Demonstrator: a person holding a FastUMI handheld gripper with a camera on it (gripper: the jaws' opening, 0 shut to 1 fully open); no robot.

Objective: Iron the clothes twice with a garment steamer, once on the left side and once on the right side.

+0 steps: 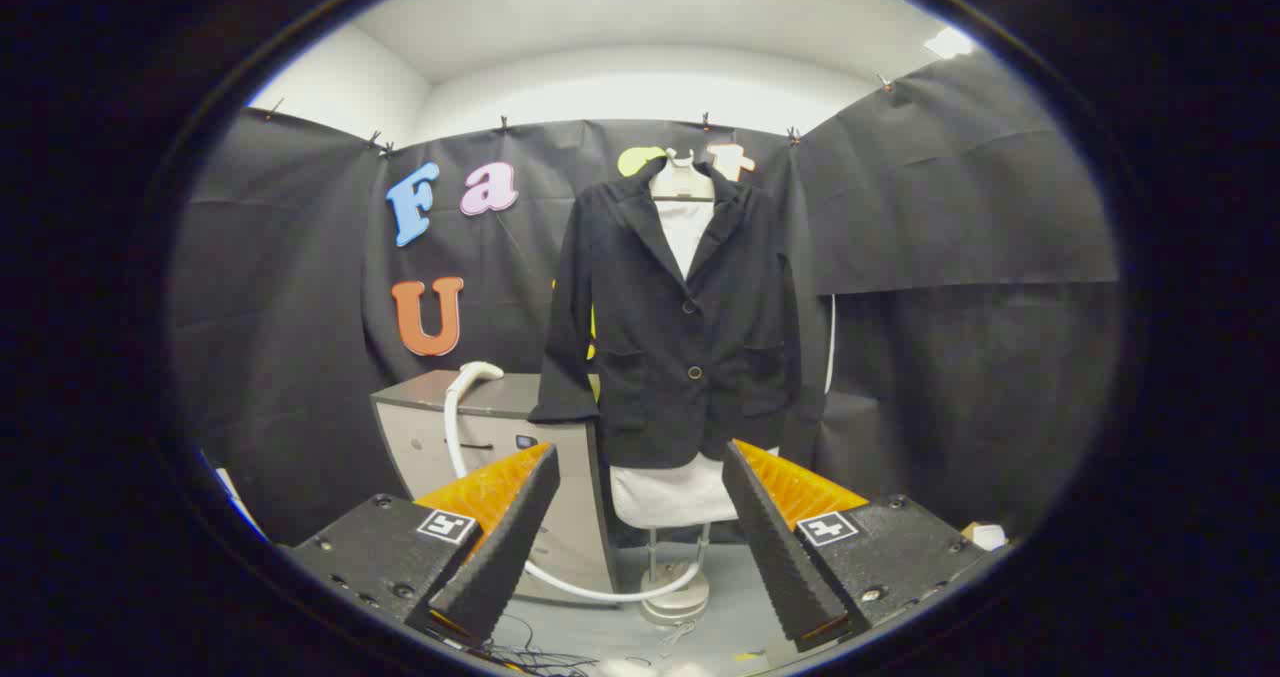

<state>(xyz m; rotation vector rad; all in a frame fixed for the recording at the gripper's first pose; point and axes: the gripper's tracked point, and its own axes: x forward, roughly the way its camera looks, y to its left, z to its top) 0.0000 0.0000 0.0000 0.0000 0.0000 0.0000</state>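
Gripper (640, 517) hangs wide open and empty, facing the black jacket (680, 337) at twelve o'clock. Nothing is ironed yet, I'd say; next, grasp the steamer head (478, 370) at ten o'clock on the cabinet (470, 437).

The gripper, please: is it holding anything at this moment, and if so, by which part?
Nothing is held. The gripper is open, with empty space between its fingers; the black jacket hangs well beyond them.
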